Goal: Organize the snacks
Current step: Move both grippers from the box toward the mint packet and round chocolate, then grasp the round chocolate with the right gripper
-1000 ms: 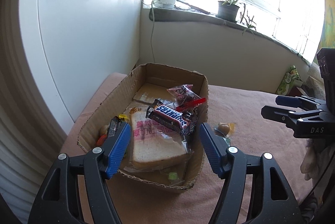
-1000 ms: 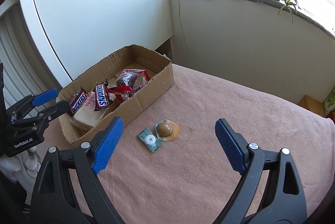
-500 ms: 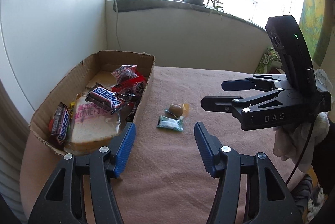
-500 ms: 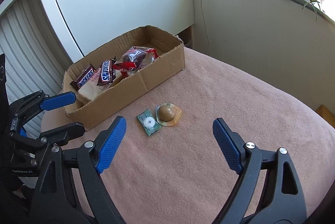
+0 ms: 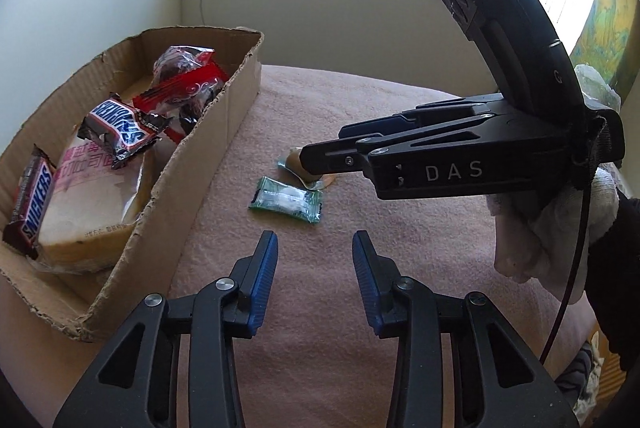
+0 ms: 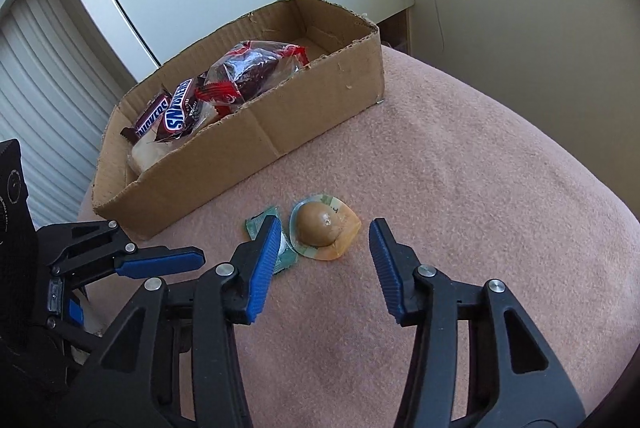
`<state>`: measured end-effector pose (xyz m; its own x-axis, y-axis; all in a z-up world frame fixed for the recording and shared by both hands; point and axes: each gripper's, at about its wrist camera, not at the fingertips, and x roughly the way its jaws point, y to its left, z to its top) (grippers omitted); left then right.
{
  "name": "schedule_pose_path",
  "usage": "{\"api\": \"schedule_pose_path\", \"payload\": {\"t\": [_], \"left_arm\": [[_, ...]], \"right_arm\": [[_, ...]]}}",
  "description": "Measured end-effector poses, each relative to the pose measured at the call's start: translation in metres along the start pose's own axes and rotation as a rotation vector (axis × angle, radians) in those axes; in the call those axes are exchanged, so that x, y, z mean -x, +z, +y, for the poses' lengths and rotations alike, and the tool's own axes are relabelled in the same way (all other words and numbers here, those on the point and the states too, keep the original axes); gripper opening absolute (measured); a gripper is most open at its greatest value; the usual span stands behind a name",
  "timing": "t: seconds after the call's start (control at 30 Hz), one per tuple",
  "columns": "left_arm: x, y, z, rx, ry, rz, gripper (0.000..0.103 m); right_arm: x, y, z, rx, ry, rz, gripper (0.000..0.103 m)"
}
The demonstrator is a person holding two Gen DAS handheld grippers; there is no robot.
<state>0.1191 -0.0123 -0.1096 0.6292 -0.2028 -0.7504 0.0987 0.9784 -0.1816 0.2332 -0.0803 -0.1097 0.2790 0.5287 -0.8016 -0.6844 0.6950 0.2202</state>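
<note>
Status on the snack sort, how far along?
Done: two Snickers, bread and a red packet lie in the box. In hand: nothing; both grippers' jaws have been closing, empty, right gripper around the egg pack. Left: egg pack, green candy.

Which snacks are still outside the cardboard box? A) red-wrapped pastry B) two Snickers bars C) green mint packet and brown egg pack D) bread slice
C: the green mint packet and brown egg pack lie on the pink cloth beside the cardboard box.

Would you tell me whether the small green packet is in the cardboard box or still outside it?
Outside: the green packet lies on the pink cloth beside the cardboard box.
</note>
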Motion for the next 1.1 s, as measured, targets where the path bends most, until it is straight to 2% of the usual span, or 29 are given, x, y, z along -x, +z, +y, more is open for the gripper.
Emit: {"api": "schedule_pose_path", "payload": {"t": [0.27, 0.37, 0.5, 0.67, 0.8, 1.0, 1.1], "left_arm": [[-0.019, 0.009, 0.005, 0.010, 0.007, 0.026, 0.037], [-0.024, 0.010, 0.004, 0.012, 0.013, 0.035, 0.037], [-0.033, 0.017, 0.005, 0.019, 0.017, 0.041, 0.038], [-0.045, 0.027, -0.002, 0.008, 0.022, 0.045, 0.051], [-0.052, 0.032, -0.005, 0.006, 0.047, 0.040, 0.052], [-0.061, 0.040, -0.013, -0.035, 0.083, 0.041, 0.050], [-0.065, 0.043, -0.017, -0.058, 0.099, 0.035, 0.037]], "right_arm": [[-0.022, 0.005, -0.001, 0.030, 0.004, 0.026, 0.049], [-0.023, 0.007, -0.004, 0.031, -0.004, 0.022, 0.043], [-0.022, 0.007, -0.010, 0.026, -0.004, 0.023, 0.042], [-0.016, 0.003, -0.020, 0.011, -0.034, 0.019, 0.042], [-0.006, -0.006, -0.032, -0.014, -0.069, 0.006, 0.042], [0.012, -0.021, -0.052, -0.059, -0.118, -0.014, 0.042], [0.018, -0.029, -0.055, -0.063, -0.134, -0.022, 0.042]]}}
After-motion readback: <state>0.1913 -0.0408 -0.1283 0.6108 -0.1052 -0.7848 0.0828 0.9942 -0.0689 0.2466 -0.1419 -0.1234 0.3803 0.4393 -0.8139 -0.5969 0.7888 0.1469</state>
